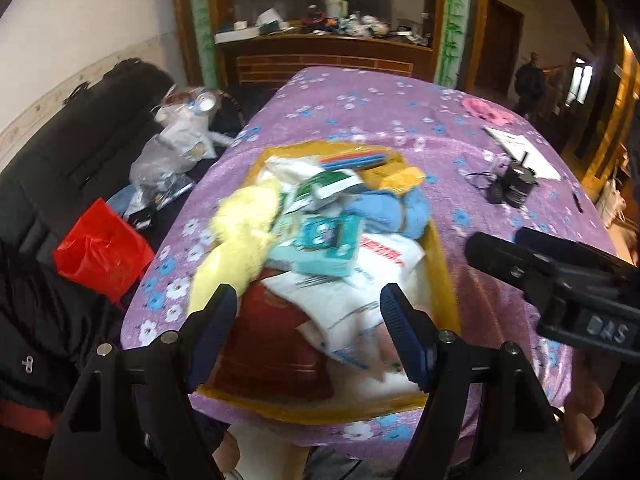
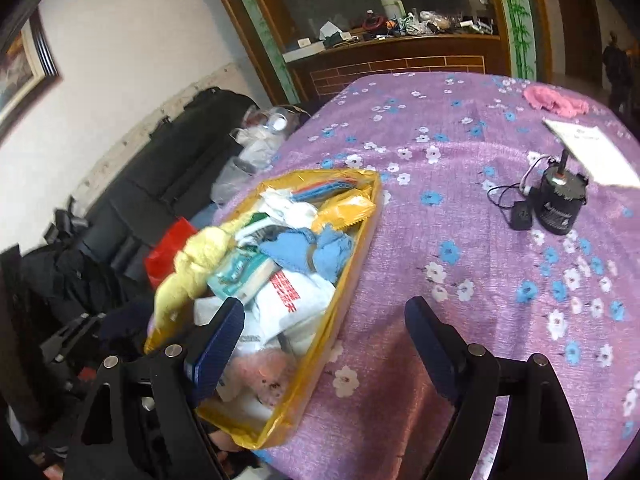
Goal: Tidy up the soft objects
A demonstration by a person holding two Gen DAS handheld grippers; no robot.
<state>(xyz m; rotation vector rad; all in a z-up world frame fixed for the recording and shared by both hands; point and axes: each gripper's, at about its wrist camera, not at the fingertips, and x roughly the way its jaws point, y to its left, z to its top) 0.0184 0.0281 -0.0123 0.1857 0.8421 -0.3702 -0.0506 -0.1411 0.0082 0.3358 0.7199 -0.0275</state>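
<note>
A yellow box (image 1: 440,264) (image 2: 360,236) stands on the purple flowered tablecloth (image 2: 460,240), near its left edge. It is heaped with a pale yellow cloth (image 1: 240,232) (image 2: 192,268), a blue cloth (image 1: 384,208) (image 2: 304,248), a teal tissue pack (image 1: 324,248) (image 2: 240,276) and white plastic bags (image 1: 360,304) (image 2: 288,300). My left gripper (image 1: 308,320) hovers open over the box's near end, gripping nothing. My right gripper (image 2: 326,332) (image 1: 500,240) is open and empty by the box's right side. A pink cloth (image 1: 486,110) (image 2: 556,100) lies at the table's far right.
A black cylinder with a cable (image 2: 560,204) and a white paper (image 2: 592,152) lie on the right of the table. Left of the table are a black sofa (image 1: 80,140), a red bag (image 1: 100,252) and clear plastic bags (image 1: 172,152). A cluttered wooden cabinet (image 1: 320,52) stands behind.
</note>
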